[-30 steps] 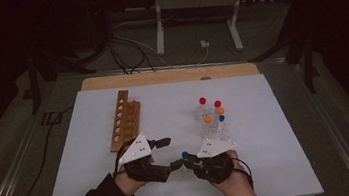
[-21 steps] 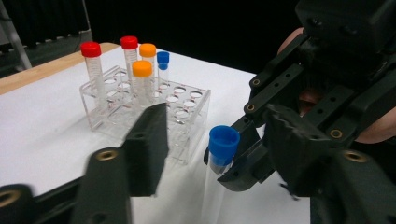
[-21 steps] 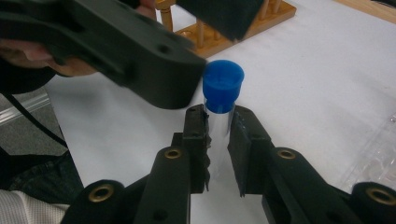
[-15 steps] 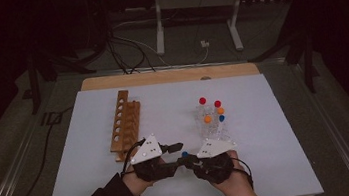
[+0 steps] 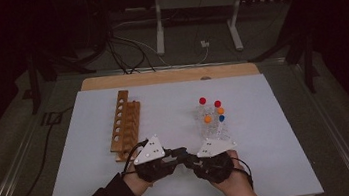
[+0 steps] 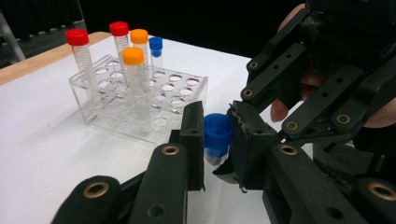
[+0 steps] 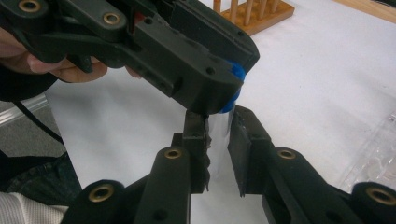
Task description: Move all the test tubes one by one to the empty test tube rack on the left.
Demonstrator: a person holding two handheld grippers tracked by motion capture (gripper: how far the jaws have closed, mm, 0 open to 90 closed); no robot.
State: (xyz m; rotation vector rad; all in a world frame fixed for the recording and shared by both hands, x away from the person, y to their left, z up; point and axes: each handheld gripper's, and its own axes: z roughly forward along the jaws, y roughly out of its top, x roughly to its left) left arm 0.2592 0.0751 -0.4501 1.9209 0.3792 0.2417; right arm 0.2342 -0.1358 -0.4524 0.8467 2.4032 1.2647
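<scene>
Biggest risk: you're holding one tube (image 7: 218, 135) between both grippers, low over the table (image 5: 281, 165) near your edge. Left gripper (image 6: 217, 140) has its fingers clenched on the blue cap (image 6: 217, 135); right gripper (image 7: 218, 144) grips the clear body. Twist off-axis and the cap may slip or the tube may tilt. Swing wide and you could knock the clear rack (image 6: 140, 100) of capped tubes. Hard to read: tube contents, its lower end behind the fingers, and, in the high view, the grip itself.

Clear plastic tube (image 7: 218, 135) with glossy blue cap (image 6: 217, 133), transparent plastic rack (image 6: 140, 100), wooden rack (image 5: 124, 124), matt white tabletop (image 5: 277, 130)
</scene>
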